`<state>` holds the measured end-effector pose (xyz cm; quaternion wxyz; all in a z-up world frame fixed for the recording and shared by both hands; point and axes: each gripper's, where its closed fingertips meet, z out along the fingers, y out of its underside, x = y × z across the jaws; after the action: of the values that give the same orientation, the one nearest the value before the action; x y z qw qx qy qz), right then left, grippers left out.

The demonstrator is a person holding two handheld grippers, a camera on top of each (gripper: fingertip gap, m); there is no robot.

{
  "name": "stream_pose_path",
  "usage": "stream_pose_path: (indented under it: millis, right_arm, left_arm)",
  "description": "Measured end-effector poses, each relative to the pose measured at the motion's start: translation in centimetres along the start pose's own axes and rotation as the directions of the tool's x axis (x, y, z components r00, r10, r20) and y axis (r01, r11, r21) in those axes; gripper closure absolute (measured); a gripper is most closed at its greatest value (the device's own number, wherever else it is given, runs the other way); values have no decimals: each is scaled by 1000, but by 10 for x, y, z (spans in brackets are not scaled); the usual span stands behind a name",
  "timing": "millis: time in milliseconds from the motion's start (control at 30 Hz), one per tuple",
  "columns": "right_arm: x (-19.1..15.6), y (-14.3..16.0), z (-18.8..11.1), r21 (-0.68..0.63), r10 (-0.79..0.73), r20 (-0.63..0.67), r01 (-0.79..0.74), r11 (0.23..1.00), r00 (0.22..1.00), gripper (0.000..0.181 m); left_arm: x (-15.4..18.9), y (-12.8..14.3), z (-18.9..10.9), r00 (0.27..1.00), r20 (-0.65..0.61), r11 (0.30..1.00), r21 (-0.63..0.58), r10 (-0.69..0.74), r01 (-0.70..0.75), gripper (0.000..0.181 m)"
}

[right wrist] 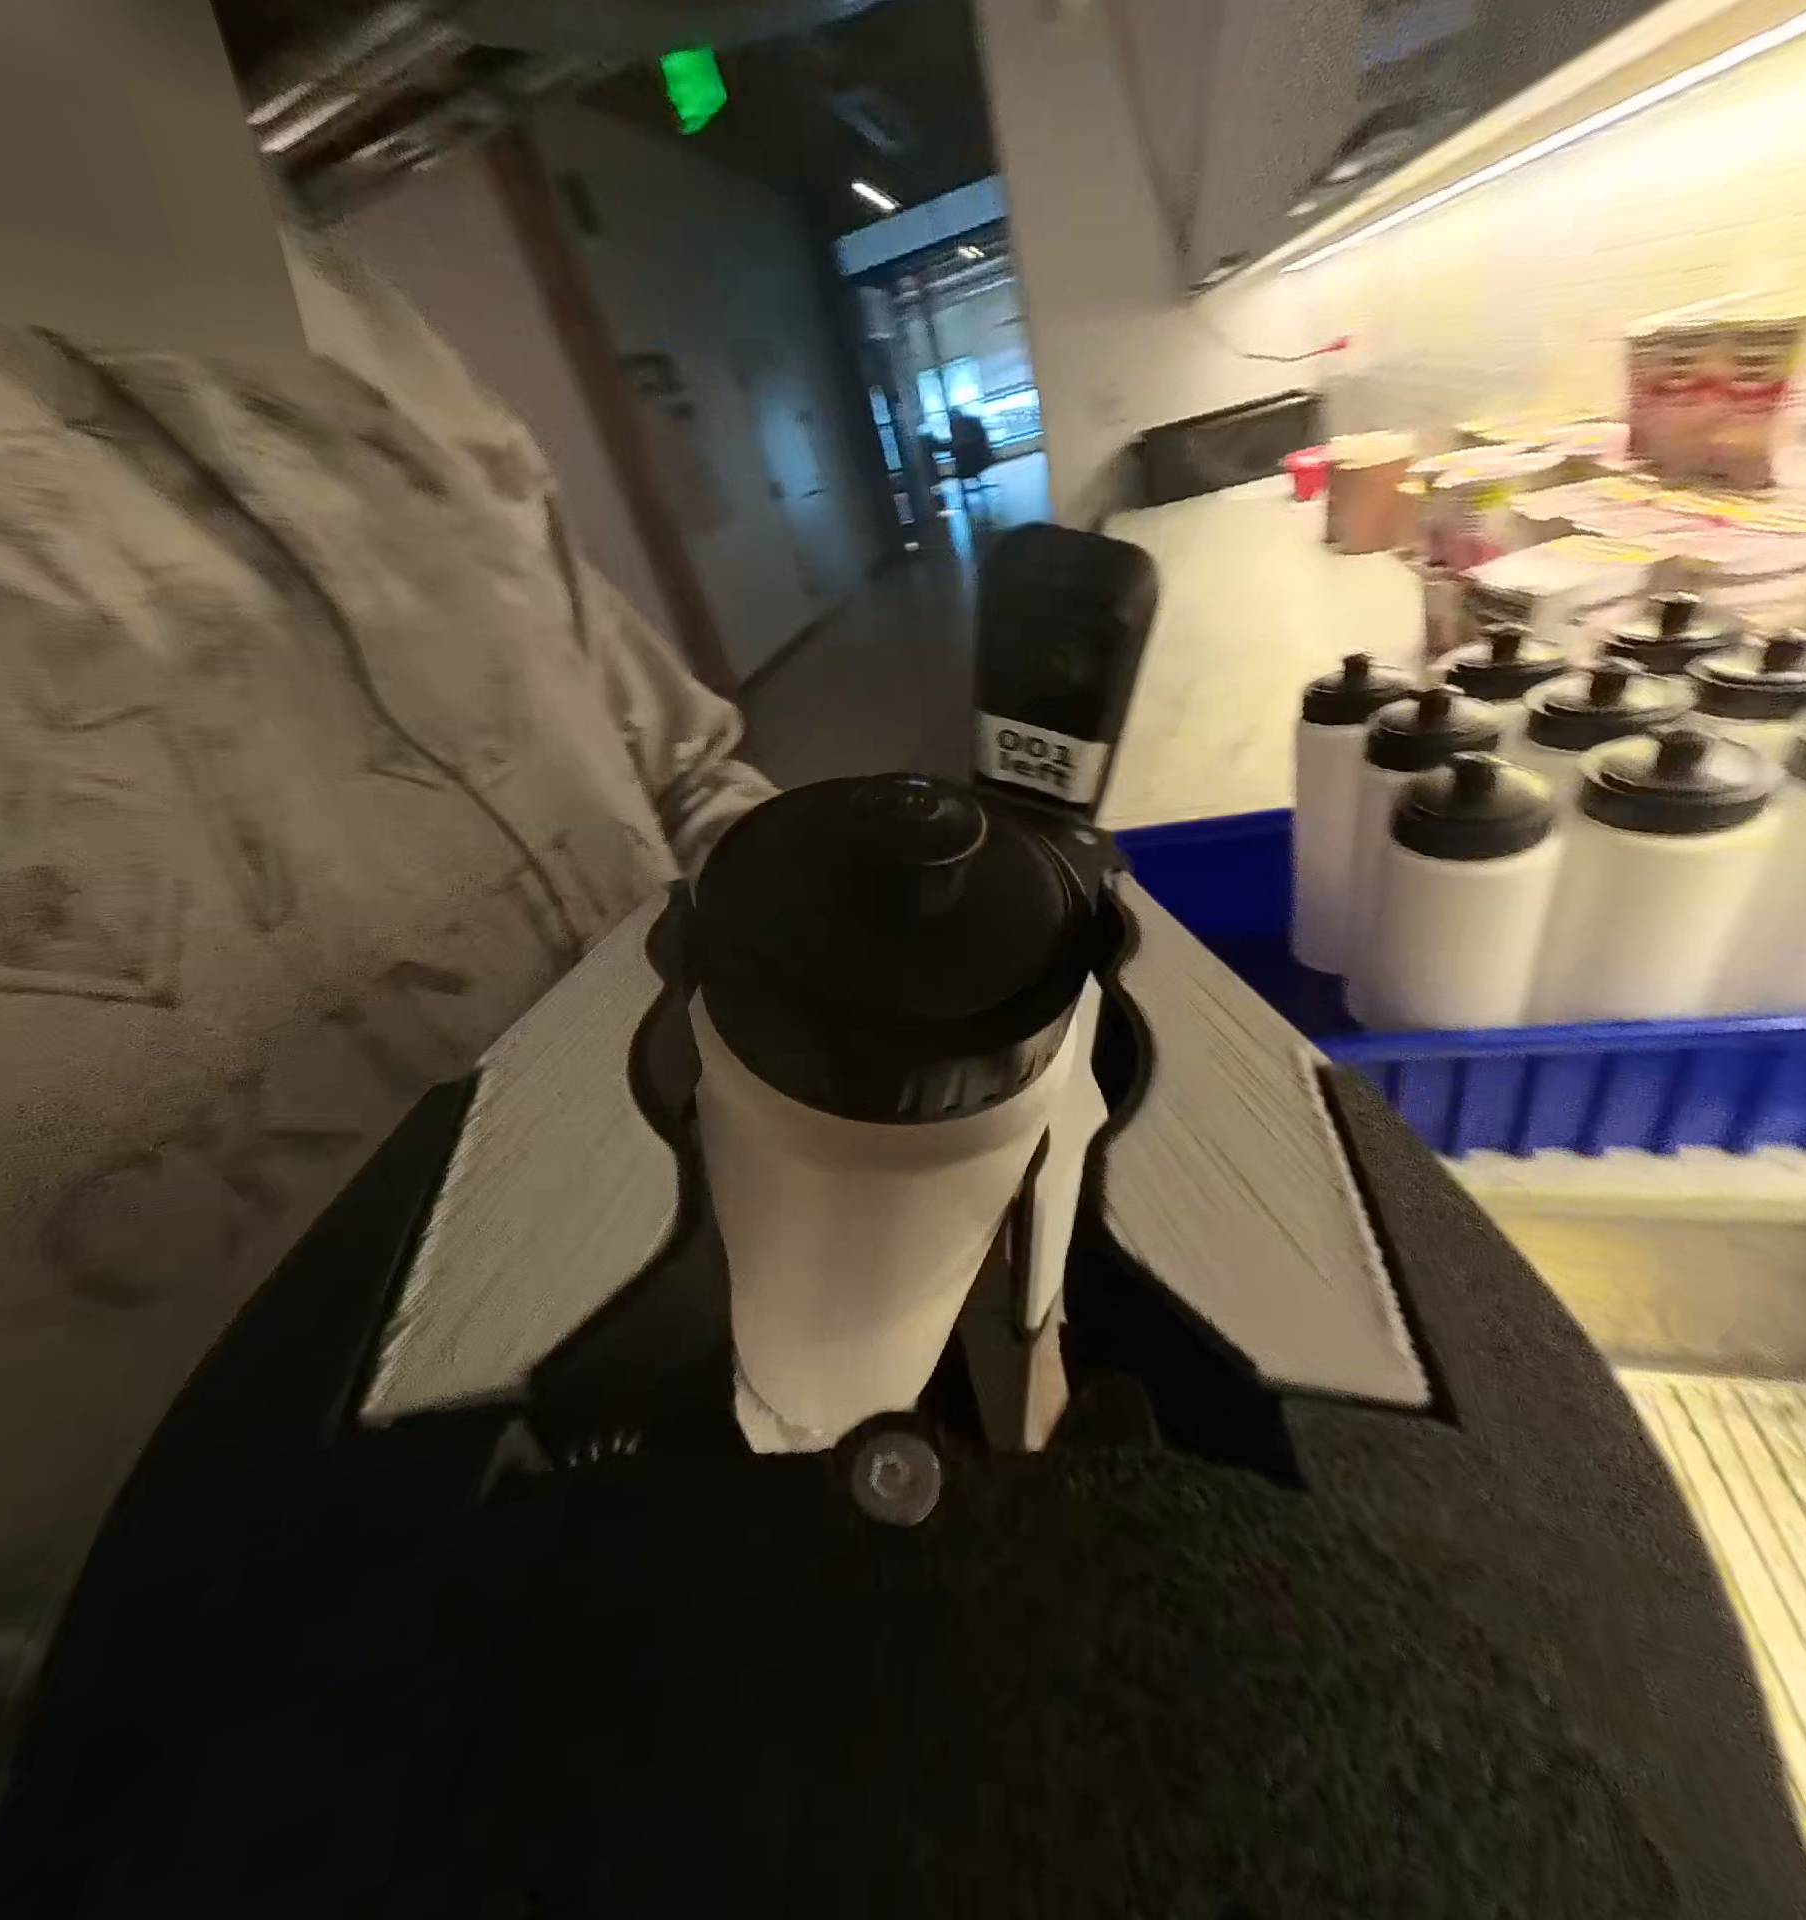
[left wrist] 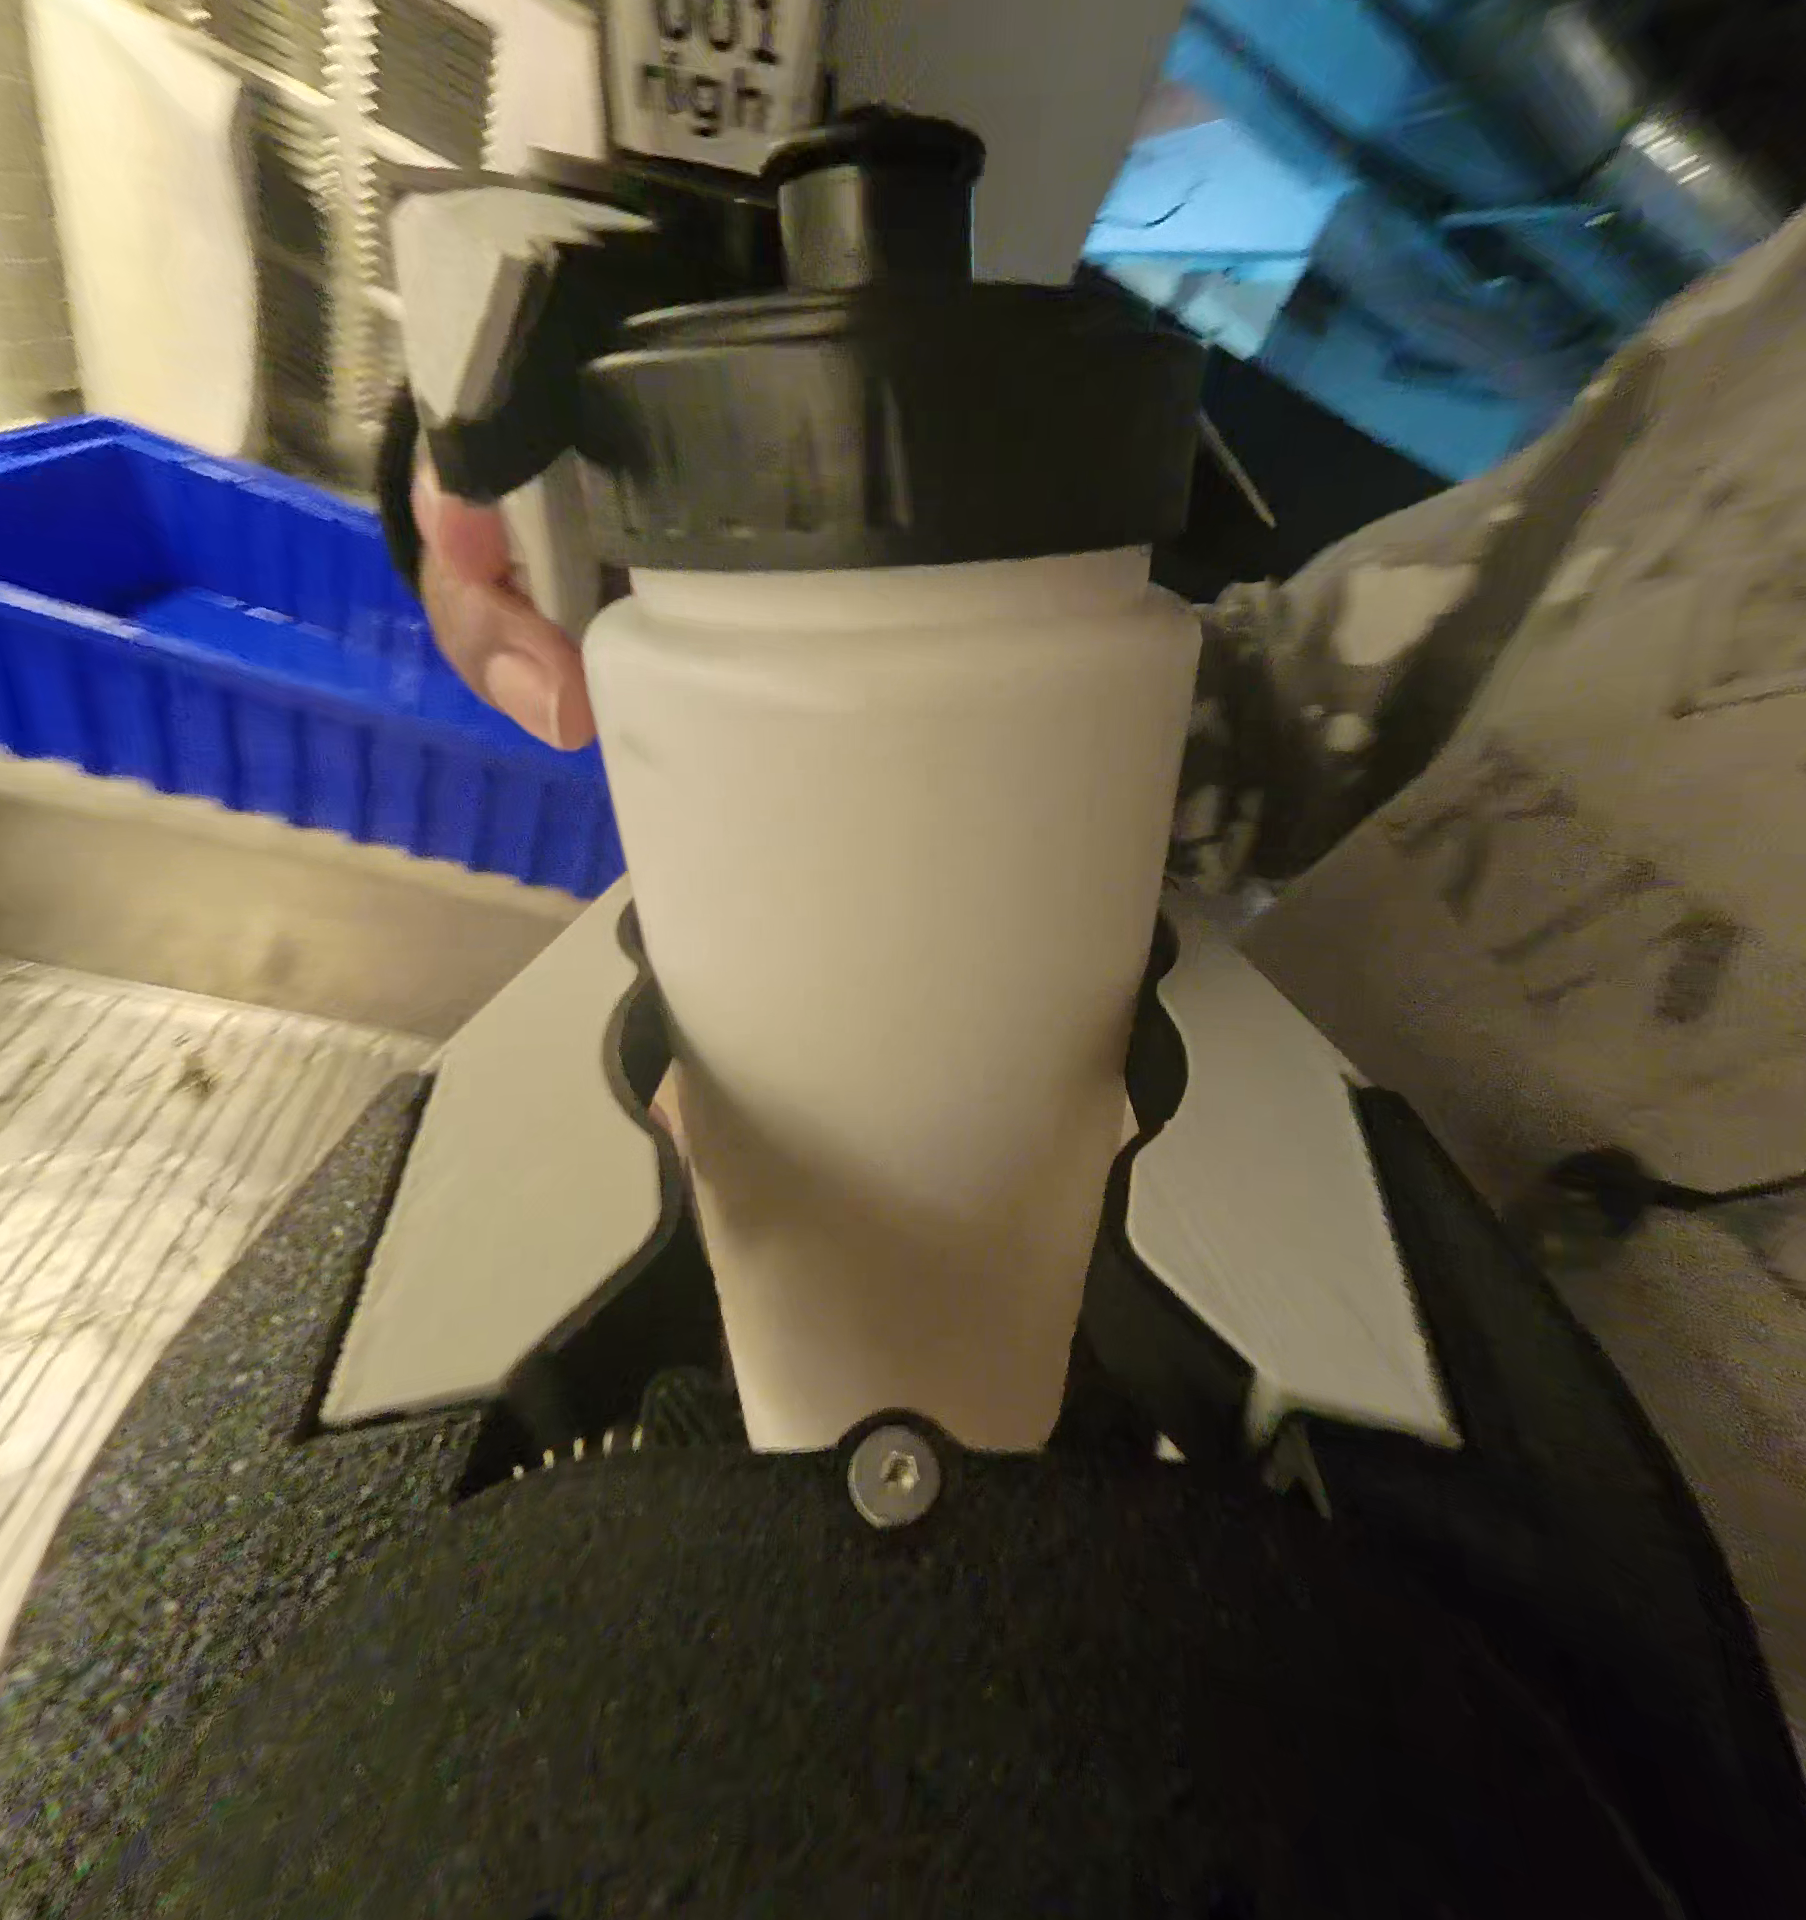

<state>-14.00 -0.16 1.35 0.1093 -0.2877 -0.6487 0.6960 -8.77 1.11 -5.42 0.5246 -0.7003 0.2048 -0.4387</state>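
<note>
While both views are blurred, the left gripper [left wrist: 894, 1049] is seen closed around the white body of a bottle [left wrist: 894, 883]. The right gripper [right wrist: 883, 1023] is closed on the bottle's black cap [right wrist: 878, 966]. A blue bin [right wrist: 1564, 1081] of matching bottles [right wrist: 1564, 831] sits nearby, right.

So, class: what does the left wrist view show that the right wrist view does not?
Left wrist view only: a bare thumb beside the bottle's shoulder, and an empty-looking blue bin.

Right wrist view only: a blue bin packed with capped white bottles, and a hallway.

Both: one white bottle with a black cap, held by both tools, left tool on its body.
</note>
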Motion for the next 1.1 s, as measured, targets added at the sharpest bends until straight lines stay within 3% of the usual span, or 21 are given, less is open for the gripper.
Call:
stream_pose_path:
  millis: [233,367,467,567,667,767,1100]
  right_arm:
    - [-20,-23,-9,-63,-75,219,91,994,973,106]
    - [-16,-41,-19,1,-55,282,57,998,958,105]
    - [10,-46,-25,52,-19,125,12,999,992,104]
    - [39,-38,-37,37,-24,-153,30,999,988,91]
    - [54,-30,-45,24,-23,-375,34,999,927,87]
    - [70,-20,-51,14,17,-544,-11,1000,839,95]
    - [66,-6,-62,42,66,-541,-51,998,838,103]
  left_arm:
    - [25,-28,7,970,-243,997,71,-17,36,92]
    - [28,-50,10,943,-331,988,124,-45,91,93]
    - [4,-59,12,980,-198,983,170,-34,69,93]
    - [-33,-61,9,998,58,980,196,-25,14,93]
    - [-64,-53,5,950,314,986,160,-8,-44,93]
    - [-78,-45,10,899,437,989,122,17,-78,93]
    - [-87,-32,33,852,523,995,64,31,-76,93]
